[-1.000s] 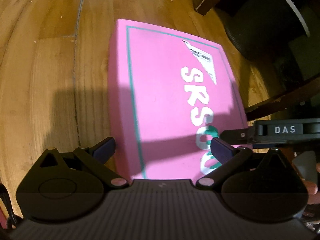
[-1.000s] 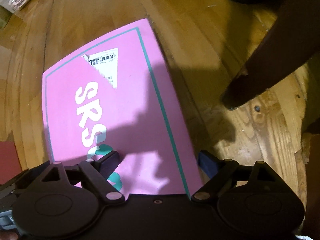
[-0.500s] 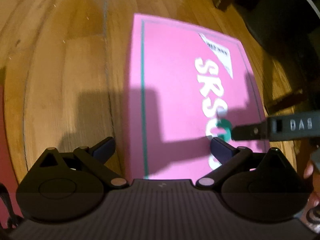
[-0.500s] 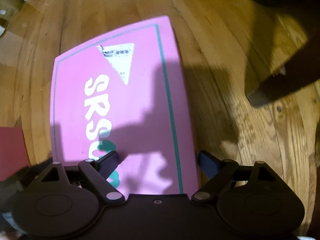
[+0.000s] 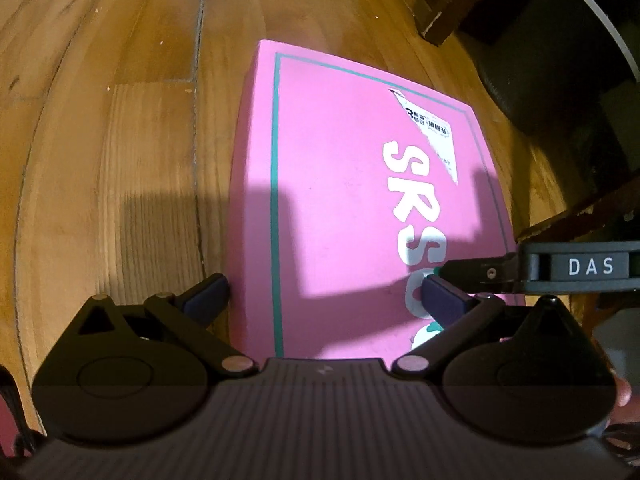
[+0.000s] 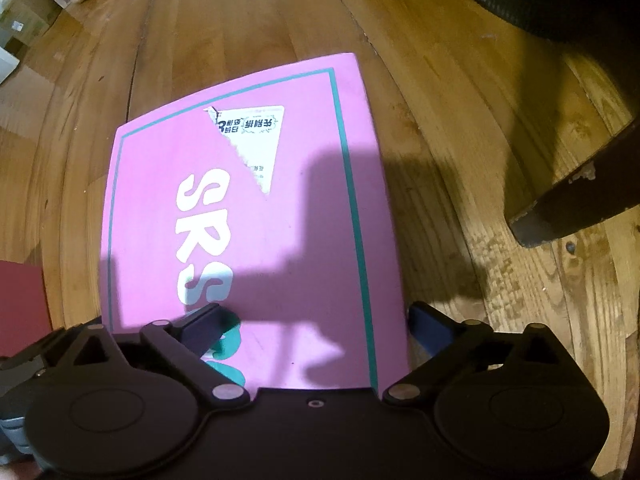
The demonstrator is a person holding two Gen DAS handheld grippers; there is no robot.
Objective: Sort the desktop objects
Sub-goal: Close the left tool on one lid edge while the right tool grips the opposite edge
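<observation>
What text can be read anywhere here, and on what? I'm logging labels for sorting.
"SRS", large white letters, further letters hidden: on the pink box.
"DAS": on the right gripper body, seen from the left wrist view.
"3", then small print too small to read: on the torn white sticker on the box.

Our two black handheld grippers

Our left gripper [image 5: 324,300] and right gripper [image 6: 316,324] have blue-padded fingers [image 5: 206,294], silver rivets and round pivot discs; white "DAS" lettering marks one.
</observation>
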